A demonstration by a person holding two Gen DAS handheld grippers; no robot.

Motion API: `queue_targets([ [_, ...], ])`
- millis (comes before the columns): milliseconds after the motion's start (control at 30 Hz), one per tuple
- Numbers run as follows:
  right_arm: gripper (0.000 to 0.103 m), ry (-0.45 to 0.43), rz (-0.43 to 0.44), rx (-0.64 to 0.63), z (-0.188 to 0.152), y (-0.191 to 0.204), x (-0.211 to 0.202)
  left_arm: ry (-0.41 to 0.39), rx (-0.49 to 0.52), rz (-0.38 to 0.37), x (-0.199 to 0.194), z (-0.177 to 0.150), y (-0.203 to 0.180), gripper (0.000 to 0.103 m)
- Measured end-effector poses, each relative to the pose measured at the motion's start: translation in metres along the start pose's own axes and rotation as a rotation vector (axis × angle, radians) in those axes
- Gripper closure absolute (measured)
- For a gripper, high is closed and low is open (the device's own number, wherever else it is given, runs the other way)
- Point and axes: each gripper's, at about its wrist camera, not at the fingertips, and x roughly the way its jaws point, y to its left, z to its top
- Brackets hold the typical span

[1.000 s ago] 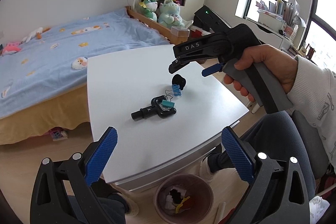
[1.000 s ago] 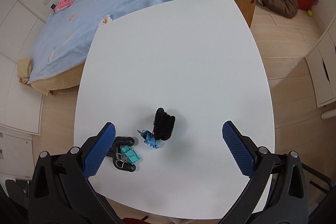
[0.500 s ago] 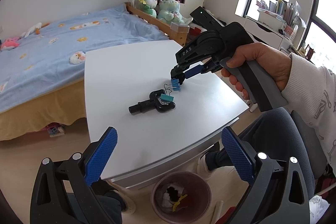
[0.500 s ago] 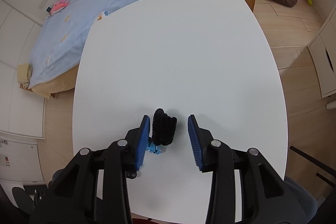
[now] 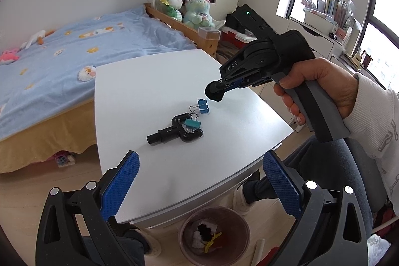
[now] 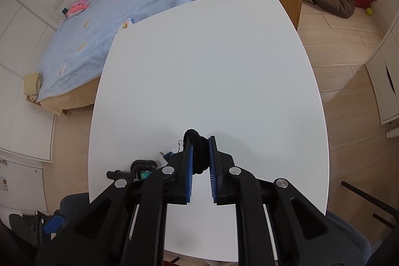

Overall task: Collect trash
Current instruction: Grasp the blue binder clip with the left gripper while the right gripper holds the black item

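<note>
A black fuzzy ring [image 6: 192,135] sits between the blue pads of my right gripper [image 6: 200,141], whose jaws are closing and press on it from both sides. The left wrist view shows that right gripper [image 5: 215,94], held by a hand, with the black ring at its tip just over the white table [image 5: 149,81]. Beside it lie a blue binder clip [image 5: 204,106], a teal binder clip [image 5: 192,124] and a black pipe-shaped piece [image 5: 174,132]. My left gripper [image 5: 200,185] hangs open and holds nothing, over the table's near edge.
A round brown trash bin [image 5: 239,221] with paper scraps stands on the floor under the table's near edge. A bed with a blue blanket [image 5: 74,46] runs along the table's left. The person's knees and chair are at the right.
The right gripper's jaws went from wide open to pressed on the black fuzzy ring. The ring no longer rests beside the blue clip. The left gripper kept still.
</note>
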Motion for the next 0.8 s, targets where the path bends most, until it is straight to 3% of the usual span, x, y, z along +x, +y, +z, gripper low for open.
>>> queue_targets([
  [400,0.092,-0.025,0.027,-0.047,-0.028,-0.02,-0.042,0.041,0.078,-0.006,0.028,0.045,-0.006,0.008],
  [667,0.092,-0.042,0.036,-0.022,-0.039,-0.044,-0.056,0.111,0.149,-0.026,0.064,0.075,-0.008,0.008],
  [800,0.092,-0.044,0.034,-0.009,-0.042,-0.054,-0.06,0.175,0.135,-0.062,0.088,0.087,-0.004,0.008],
])
